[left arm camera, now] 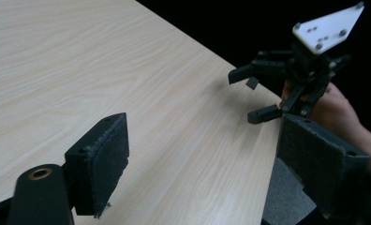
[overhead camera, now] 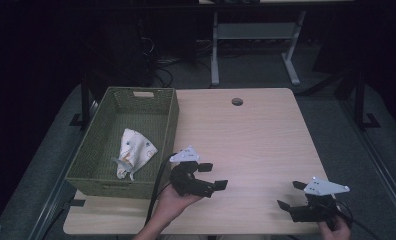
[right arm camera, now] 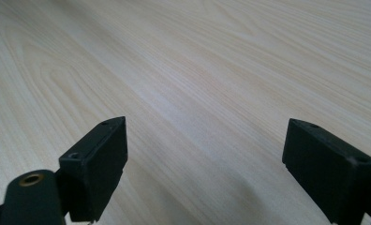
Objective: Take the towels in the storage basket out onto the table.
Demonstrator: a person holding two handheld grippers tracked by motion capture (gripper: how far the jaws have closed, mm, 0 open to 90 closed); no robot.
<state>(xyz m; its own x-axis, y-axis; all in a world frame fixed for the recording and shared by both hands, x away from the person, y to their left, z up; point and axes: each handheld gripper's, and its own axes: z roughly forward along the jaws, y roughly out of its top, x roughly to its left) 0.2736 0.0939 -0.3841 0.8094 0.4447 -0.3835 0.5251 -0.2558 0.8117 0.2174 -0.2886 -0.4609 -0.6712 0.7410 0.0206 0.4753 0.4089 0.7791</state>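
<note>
Both grippers sit low in the frame: left gripper (overhead camera: pixel 210 176) wide apart and empty at lower centre, right gripper (overhead camera: pixel 291 195) likewise wide and empty, lower right. Pale cloth (overhead camera: pixel 133 151) lies crumpled inside the green basket (overhead camera: pixel 172 125), left of centre; possibly a small garment, too dim to tell. Judgement: drop looks done, so draw the left gripper clear without clipping the basket rim.

Crumpled white cloth (overhead camera: pixel 133 151) with small coloured marks, lying loose and bunched on the floor of a green woven basket (overhead camera: pixel 171 125). Set toward the basket's near half, at the table's left side. Touched by nothing.
</note>
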